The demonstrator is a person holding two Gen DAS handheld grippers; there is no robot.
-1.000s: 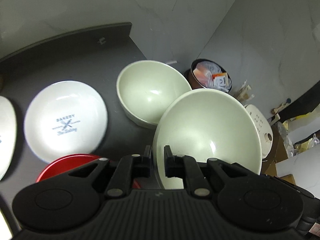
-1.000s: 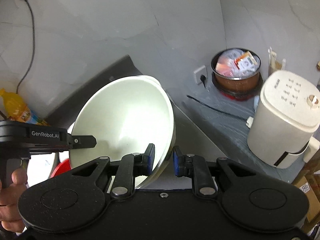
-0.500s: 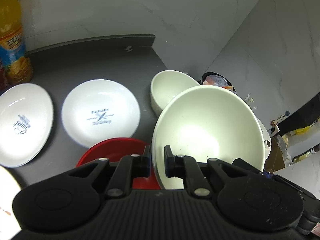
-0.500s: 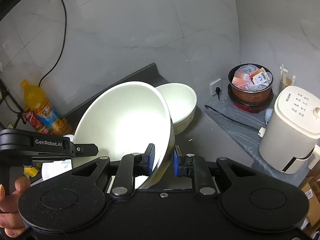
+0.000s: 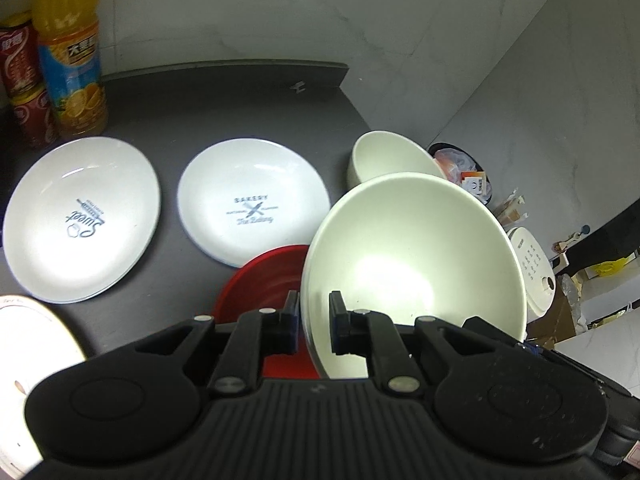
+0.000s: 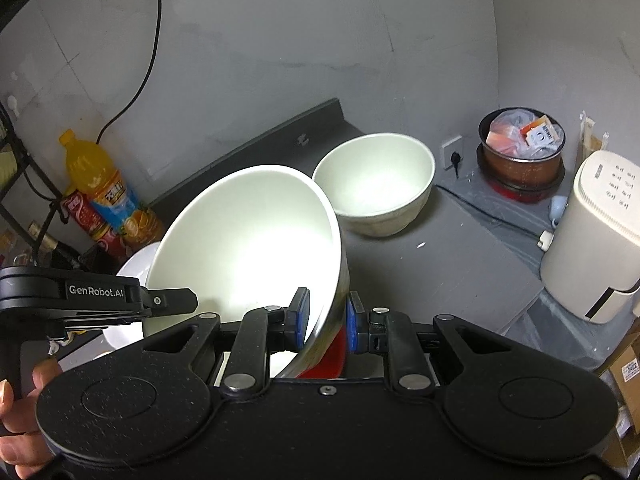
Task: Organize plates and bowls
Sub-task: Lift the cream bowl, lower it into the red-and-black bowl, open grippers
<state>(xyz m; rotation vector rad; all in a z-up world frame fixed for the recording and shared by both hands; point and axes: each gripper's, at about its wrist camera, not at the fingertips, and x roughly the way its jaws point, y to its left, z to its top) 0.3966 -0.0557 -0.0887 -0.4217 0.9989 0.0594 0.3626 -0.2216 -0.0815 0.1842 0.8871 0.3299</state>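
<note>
Both grippers hold one large cream bowl [image 5: 412, 264] by its rim, tilted, above the dark counter. My left gripper [image 5: 314, 320] is shut on its left rim. My right gripper [image 6: 326, 318] is shut on the right rim of the same bowl [image 6: 248, 240]. A second cream bowl [image 6: 376, 188] stands on the counter beyond it, and shows in the left wrist view [image 5: 388, 158]. A red plate [image 5: 264, 280] lies under the held bowl. Two white printed plates [image 5: 252, 200] [image 5: 80, 216] lie to the left.
An orange juice bottle [image 5: 70, 52] and red cans [image 5: 24, 80] stand at the back left by the wall. A white appliance [image 6: 596, 236] and a lined bin [image 6: 520, 148] stand lower, past the counter's right edge [image 6: 480, 240]. Another white plate's edge [image 5: 24, 320] shows at near left.
Both grippers with the large bowl have pulled back and up from the second bowl. More of the counter, the plates and the bottle have come into view.
</note>
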